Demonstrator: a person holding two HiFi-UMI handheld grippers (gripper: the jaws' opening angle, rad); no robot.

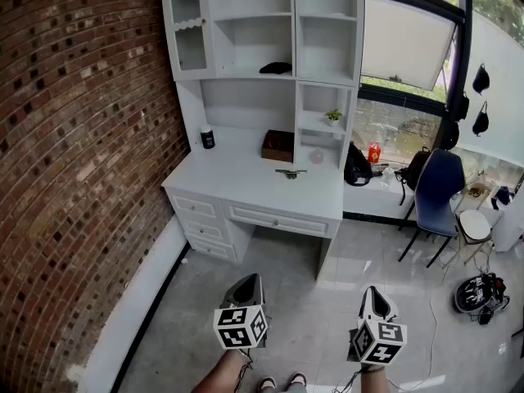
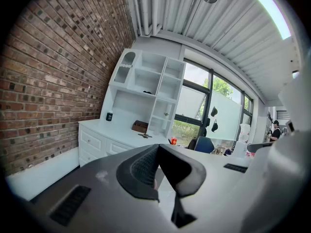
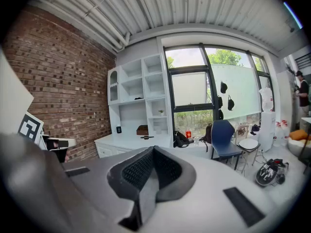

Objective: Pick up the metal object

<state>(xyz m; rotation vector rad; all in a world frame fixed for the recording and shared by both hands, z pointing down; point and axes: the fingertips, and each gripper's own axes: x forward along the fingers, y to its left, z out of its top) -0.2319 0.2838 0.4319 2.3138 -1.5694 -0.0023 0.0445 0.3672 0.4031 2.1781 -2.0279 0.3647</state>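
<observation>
"Metal object (image 1: 291, 173), where is it?"

"On the white desk (image 1: 246, 188), toward the right half of the top, lying flat. A brown box (image 1: 278, 146) stands near it at 11 o'clock, and a black jar (image 1: 208, 137) sits well apart at 10 o'clock, by the brick wall (image 1: 74, 137)."

"And the grippers?"

"Both are low over the floor, well apart from the desk. From the object, the left gripper (image 1: 250, 278) is at about 7 o'clock and the right gripper (image 1: 372, 289) at 5 o'clock."

"Their jaws?"

"On the left gripper the tips are together with nothing between them. The right gripper's jaws are together too, and empty."

"Does each gripper view show the object?"

"Yes, as a small dark shape on the desk, far ahead at 12 o'clock of the jaw tips. A blue chair (image 1: 438, 191) stands at 3 o'clock of the desk, by the window."
</observation>
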